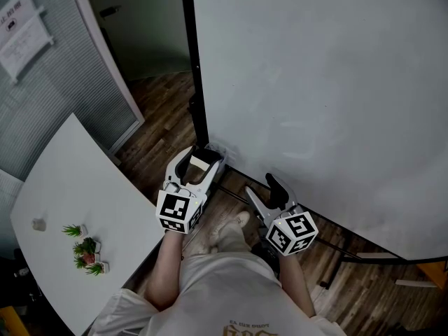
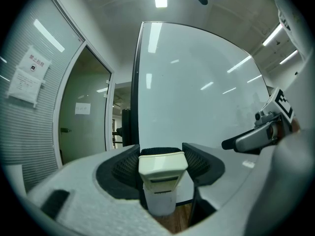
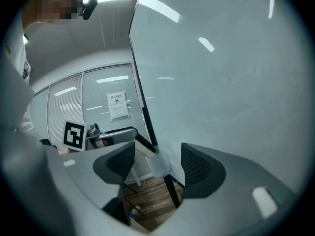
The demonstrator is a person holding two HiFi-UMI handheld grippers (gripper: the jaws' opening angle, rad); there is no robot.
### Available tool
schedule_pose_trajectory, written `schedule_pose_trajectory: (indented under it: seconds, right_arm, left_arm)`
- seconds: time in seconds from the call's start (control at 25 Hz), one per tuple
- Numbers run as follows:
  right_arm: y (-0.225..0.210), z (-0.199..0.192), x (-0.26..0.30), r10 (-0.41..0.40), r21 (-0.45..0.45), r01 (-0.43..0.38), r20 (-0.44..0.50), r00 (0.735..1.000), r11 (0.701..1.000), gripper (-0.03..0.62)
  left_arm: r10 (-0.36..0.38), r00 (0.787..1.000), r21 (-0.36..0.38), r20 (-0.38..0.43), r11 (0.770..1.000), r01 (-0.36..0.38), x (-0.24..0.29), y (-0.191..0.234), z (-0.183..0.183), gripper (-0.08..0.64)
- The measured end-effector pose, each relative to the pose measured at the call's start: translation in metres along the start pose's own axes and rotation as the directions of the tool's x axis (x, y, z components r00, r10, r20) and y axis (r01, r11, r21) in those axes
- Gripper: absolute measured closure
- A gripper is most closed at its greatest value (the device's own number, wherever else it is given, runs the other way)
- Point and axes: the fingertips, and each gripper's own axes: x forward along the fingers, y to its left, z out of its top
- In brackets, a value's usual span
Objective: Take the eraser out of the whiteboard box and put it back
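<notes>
Pads [image 2: 199, 162] of the left gripper [image 2: 162, 151] are clamped on the cream eraser [image 2: 163, 168], one on either side. The eraser runs lengthwise along the jaws, pointing away toward the whiteboard [image 1: 315, 82]. Gripper held about level, and look just under the eraser's far end: there's the white whiteboard box [image 2: 159, 203], mouth up, right below it. The right gripper view shows the same pairing side-on, with the eraser's leading end tipped down at the mouth of the box [image 3: 160, 165]. Whether it's already a touch inside the rim, I cannot tell. The box hangs at the whiteboard's lower left corner, hard by the black edge frame, above the wood floor. So here's the relation that matters: box straight below the eraser's nose, long axis lying more across the opening than down into it. My read is that the eraser wants tipping nose-down to slide in cleanly. Left hand is plainly the nearer one, so it has the job. The right gripper [image 1: 266, 190] hangs further right along the whiteboard's bottom edge, jaws apart with nothing between them, just looking across at the box. Off to the left is a white table [image 1: 70, 180] with a few small potted plants [image 1: 85, 249], well out of it.
</notes>
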Motion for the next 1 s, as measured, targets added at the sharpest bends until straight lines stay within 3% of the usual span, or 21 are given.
schedule_pose_trajectory:
  seconds: [1.0]
  right_arm:
    - [-0.006,-0.007,0.012,0.002,0.015,-0.002,-0.02,1.0,1.0,0.298]
  left_arm:
    - [-0.017,0.999,-0.01,-0.046,1.0,0.016,0.016,0.001,-0.02,0.293]
